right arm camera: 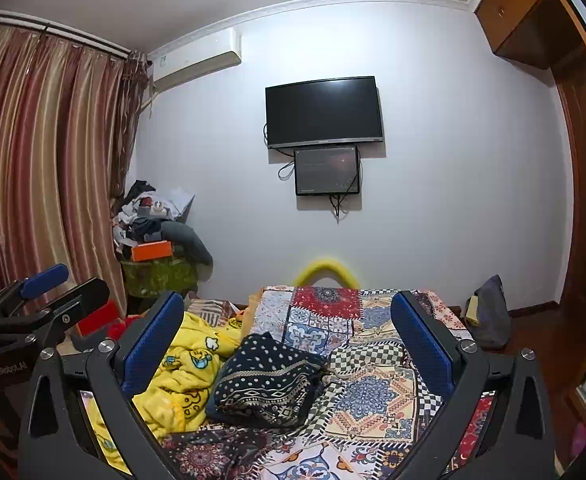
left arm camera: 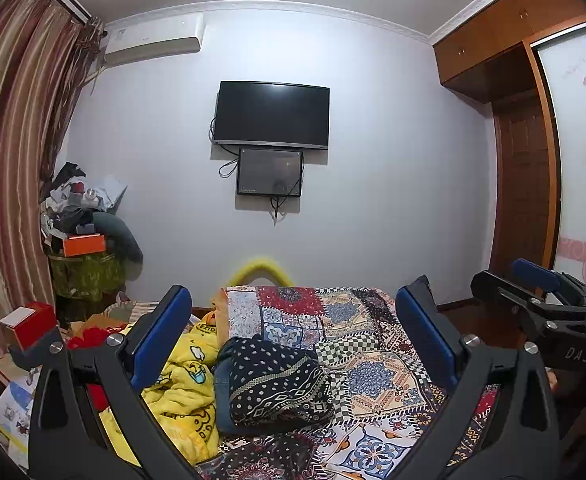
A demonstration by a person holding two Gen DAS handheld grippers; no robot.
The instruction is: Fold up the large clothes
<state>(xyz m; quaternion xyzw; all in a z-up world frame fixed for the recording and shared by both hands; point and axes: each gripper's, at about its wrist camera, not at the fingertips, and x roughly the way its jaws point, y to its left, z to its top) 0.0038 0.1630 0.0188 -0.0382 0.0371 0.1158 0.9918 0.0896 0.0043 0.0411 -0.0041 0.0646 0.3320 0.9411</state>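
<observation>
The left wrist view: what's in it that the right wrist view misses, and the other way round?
Only the left wrist view shows the right gripper at its edge and a white-topped red box. Only the right wrist view shows the left gripper and a dark bag beside the bed. Both show the TV, yellow blanket, folded dark garment and patchwork cover.

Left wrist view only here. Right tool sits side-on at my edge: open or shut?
Observer: Open. The right tool has its fingers wide apart with nothing between them.
Operator: What's right of the bed? My finger blocks most of it.
Observer: A dark bag stands on the floor beside the bed, near its far right corner.
</observation>
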